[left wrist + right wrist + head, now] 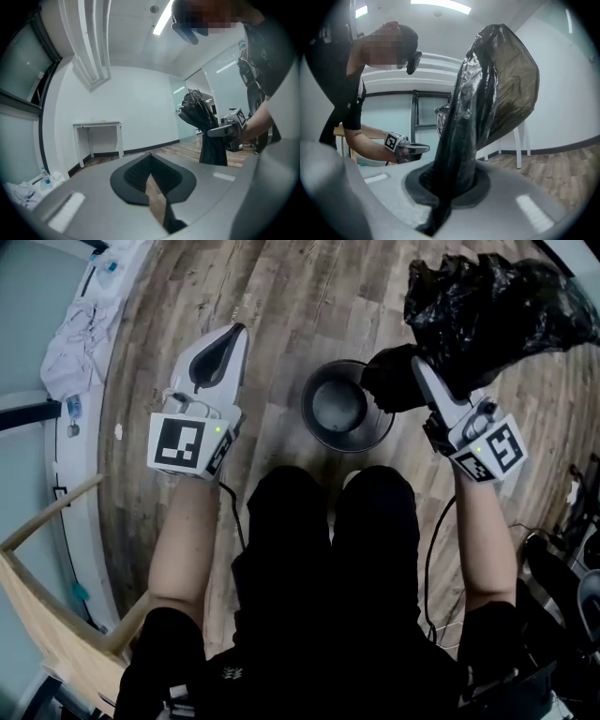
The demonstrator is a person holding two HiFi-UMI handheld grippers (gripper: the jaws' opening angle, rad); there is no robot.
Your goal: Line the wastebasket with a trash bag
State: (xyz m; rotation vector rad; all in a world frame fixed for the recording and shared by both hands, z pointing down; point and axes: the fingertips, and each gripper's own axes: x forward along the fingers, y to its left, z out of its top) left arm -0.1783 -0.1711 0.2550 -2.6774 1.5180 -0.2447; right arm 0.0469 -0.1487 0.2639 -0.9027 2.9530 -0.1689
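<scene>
Early stage. Wastebasket (pixel 345 407) stands unlined on the floor, centre frame. Trash bag (pixel 487 306) hangs bunched at upper right, pinched in right tongs (pixel 419 367). Left tongs (pixel 240 330) closed on nothing. Remaining, by my judgement: open bag, seat it inside, fold over rim.
</scene>
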